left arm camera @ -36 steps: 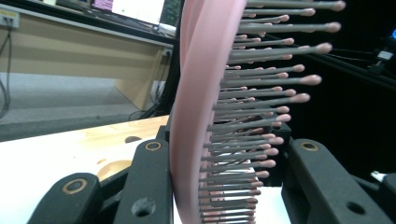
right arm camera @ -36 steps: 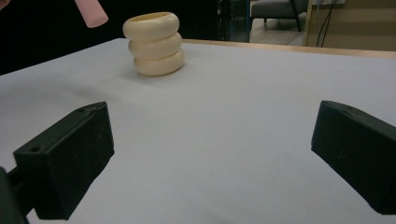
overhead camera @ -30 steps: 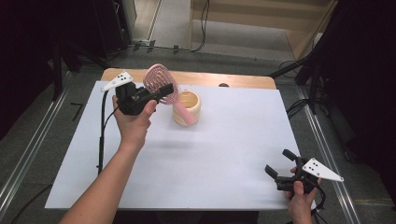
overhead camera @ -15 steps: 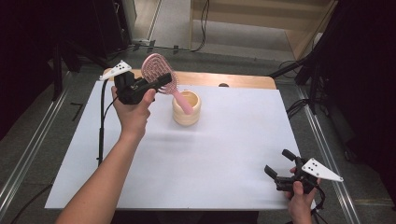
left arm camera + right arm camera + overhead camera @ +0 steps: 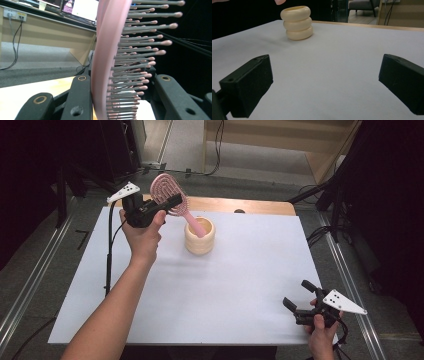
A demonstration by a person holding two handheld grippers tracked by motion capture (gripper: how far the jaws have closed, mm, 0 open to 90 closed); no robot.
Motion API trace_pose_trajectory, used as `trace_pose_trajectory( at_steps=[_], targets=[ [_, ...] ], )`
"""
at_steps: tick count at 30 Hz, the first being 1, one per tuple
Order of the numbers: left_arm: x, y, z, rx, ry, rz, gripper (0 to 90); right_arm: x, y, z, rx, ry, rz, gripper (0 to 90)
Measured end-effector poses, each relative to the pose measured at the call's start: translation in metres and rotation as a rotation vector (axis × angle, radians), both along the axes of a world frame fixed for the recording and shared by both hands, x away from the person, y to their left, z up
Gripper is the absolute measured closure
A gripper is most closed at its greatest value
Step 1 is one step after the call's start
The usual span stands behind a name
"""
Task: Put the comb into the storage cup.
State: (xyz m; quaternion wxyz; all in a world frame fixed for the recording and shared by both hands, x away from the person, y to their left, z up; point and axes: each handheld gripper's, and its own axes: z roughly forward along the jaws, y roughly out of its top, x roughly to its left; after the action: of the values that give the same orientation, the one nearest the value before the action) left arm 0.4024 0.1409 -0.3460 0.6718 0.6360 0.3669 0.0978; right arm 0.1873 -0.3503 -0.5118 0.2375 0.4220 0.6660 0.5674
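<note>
A pink hairbrush [image 5: 169, 192] slants up and to the left from a cream ribbed cup [image 5: 200, 239], with its handle end inside the cup's mouth. My left gripper [image 5: 167, 206] is shut on the brush head, held up at the far left of the table. In the left gripper view the brush [image 5: 107, 60] stands on edge between the two jaws, bristles toward the right jaw. My right gripper [image 5: 299, 296] rests low at the front right, open with nothing between its jaws [image 5: 324, 75]. The cup [image 5: 297, 23] stands far ahead of it.
A white sheet [image 5: 230, 285] covers the wooden table [image 5: 255, 206]. The left gripper's black cable [image 5: 107, 255] hangs down along the sheet's left side. Metal rails and a dark floor run along both sides of the table, with wooden furniture beyond.
My left gripper has carried the brush head a little to the left and farther back, so the brush now leans more steeply out of the cup. The right gripper has stayed put.
</note>
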Motion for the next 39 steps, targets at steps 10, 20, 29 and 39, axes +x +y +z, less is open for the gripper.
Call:
trace_pose_trajectory(
  at_steps=[10,20,29,39],
  targets=[
    [0.007,-0.005,-0.005,0.004,-0.007,0.040,64.4,0.000,-0.001,0.000,0.011,0.004,0.005,0.0],
    [0.014,-0.009,-0.013,0.008,-0.006,0.053,64.3,0.000,-0.002,0.000,0.015,0.002,0.006,0.0],
    [0.018,-0.017,-0.020,0.023,-0.007,0.052,64.3,0.000,-0.002,-0.001,0.026,0.001,0.005,0.0],
    [0.022,-0.023,-0.029,0.044,-0.002,0.084,64.3,0.000,-0.003,-0.001,0.028,-0.001,0.003,0.0]
  ],
)
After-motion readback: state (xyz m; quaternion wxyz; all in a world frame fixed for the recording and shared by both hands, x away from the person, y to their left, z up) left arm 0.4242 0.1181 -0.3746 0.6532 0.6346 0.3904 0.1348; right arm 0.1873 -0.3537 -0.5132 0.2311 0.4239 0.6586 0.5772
